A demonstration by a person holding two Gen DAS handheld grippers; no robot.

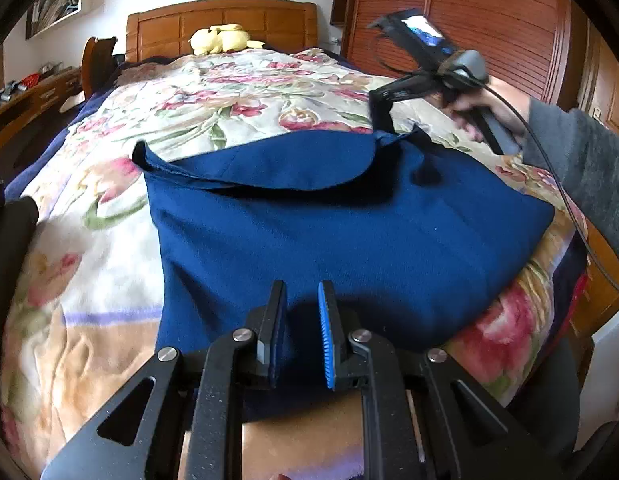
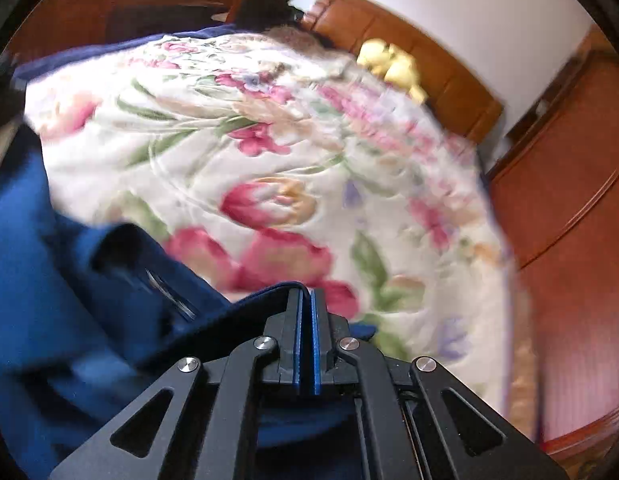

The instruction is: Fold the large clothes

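While blurred, right tool (image 2: 305, 300) (pinching garment (image 2: 49, 280))

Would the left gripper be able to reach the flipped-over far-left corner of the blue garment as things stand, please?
Probably yes: the left gripper hovers over the blue garment, and nothing lies between it and the corner.

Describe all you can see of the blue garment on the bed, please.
The blue garment is a plain dark blue cloth, woven by its look, lying partly folded on the floral blanket. Its far edge is turned over into a curved flap. The right gripper is shut on its far right corner. The left gripper is over its near edge; a grip there cannot be told.
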